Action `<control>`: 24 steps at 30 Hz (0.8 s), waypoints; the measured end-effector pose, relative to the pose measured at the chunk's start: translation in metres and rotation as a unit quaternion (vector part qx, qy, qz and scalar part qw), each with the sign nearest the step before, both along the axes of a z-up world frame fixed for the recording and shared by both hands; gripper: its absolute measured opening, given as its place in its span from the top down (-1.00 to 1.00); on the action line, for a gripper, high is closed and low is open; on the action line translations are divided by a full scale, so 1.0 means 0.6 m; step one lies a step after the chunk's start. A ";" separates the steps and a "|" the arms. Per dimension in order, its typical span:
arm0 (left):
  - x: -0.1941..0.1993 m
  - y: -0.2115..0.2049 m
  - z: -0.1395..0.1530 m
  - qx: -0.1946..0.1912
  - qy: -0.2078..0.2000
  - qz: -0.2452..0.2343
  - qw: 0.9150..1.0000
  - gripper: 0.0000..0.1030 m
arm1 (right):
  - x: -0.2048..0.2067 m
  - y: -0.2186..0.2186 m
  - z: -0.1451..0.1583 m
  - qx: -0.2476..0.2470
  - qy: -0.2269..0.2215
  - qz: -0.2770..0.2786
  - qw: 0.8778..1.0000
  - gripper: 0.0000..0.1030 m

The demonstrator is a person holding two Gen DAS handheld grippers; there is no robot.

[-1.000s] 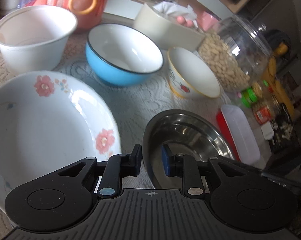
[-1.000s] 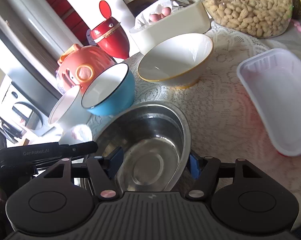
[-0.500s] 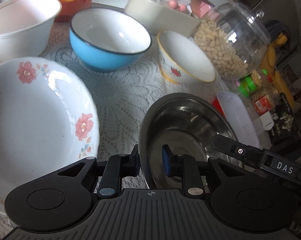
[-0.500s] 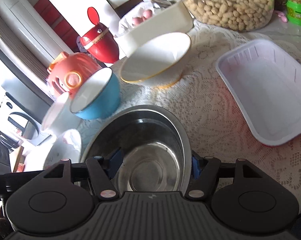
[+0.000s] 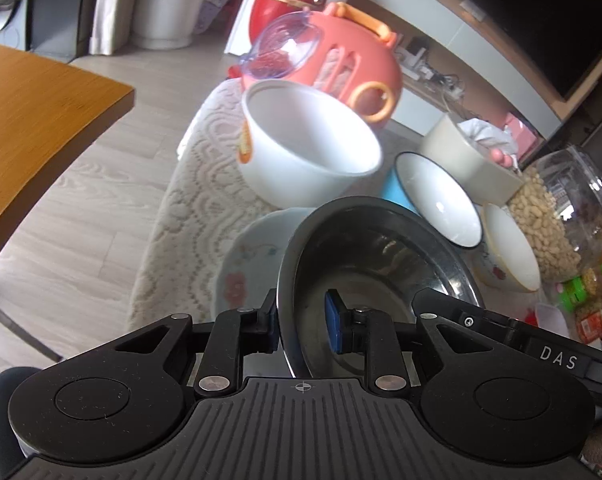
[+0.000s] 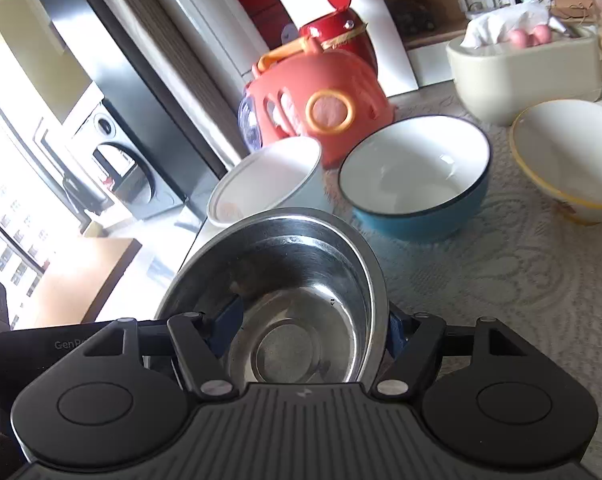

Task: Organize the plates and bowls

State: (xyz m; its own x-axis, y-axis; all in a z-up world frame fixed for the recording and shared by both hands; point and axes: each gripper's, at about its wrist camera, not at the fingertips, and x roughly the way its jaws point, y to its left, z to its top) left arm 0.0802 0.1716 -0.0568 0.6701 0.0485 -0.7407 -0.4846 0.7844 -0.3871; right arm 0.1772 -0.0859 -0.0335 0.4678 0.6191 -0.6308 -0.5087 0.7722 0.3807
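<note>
I held the steel bowl (image 5: 381,264) above the floral plate (image 5: 253,256): left hand-held gripper (image 5: 303,326) pinched its rim; right hand-held gripper (image 6: 313,326), straddling its wall, was opening. Slackening could tip it.

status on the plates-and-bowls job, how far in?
Early. Done: nothing looks stacked yet. In hand: both grippers straddle the steel bowl's rim, left gripper on one side, right gripper opposite with jaws opening, over the floral plate. Left: white bowl, blue bowl and yellow-rimmed bowl stand separately on the lace cloth.
</note>
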 end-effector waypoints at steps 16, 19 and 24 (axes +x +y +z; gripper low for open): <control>-0.010 0.035 -0.031 0.040 0.021 0.013 0.999 0.42 | -0.023 0.037 -0.016 -0.094 -0.086 -0.013 0.992 -0.45; -0.009 0.043 -0.045 0.006 0.029 0.018 0.999 0.36 | -0.004 0.025 -0.035 -0.081 -0.032 -0.019 0.996 -0.45; -0.007 0.044 -0.048 -0.013 0.032 0.018 0.999 0.47 | 0.005 0.018 -0.063 -0.036 0.053 -0.013 0.998 -0.58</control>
State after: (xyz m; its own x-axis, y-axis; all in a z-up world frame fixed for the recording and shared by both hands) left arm 0.0762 0.1982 -0.0857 0.6193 0.0508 -0.7835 -0.5362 0.7563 -0.3748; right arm 0.1805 -0.0749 -0.0710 0.4114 0.5594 -0.7196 -0.4487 0.8115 0.3743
